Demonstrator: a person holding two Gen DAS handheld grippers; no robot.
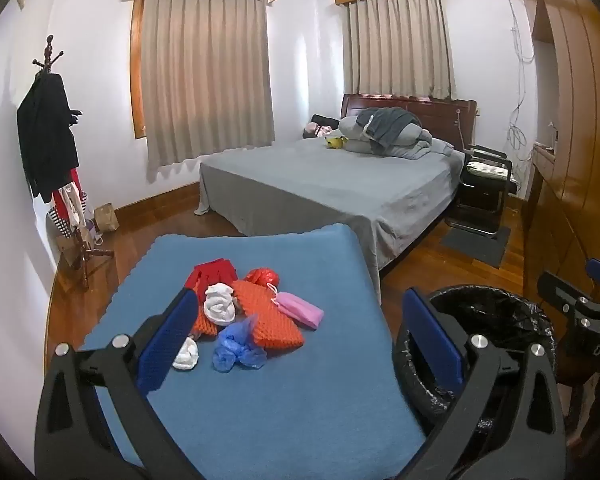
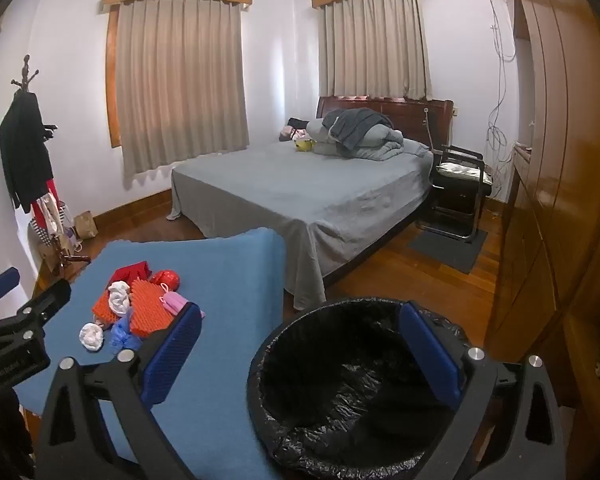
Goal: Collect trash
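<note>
A heap of trash lies on a blue-covered table point(image 1: 292, 384): orange ridged sheets point(image 1: 264, 316), a red bag point(image 1: 265, 277), a white crumpled wad point(image 1: 219, 307), a second white wad point(image 1: 187, 354), a blue plastic bag point(image 1: 236, 346) and a pink mask point(image 1: 300, 309). My left gripper point(image 1: 300, 340) hangs open above the table's near side, short of the heap. My right gripper point(image 2: 300, 348) is open too, held over the rim of a black-lined bin point(image 2: 356, 392) to the right of the table. In the right wrist view the heap point(image 2: 140, 312) sits at the left.
A grey-sheeted bed point(image 1: 340, 188) stands beyond the table, a black chair point(image 1: 484, 184) beside it. A coat rack point(image 1: 56, 152) with clothes stands by the left wall. Wooden wardrobes point(image 2: 560, 160) line the right side. Wood floor lies between the bed and the bin.
</note>
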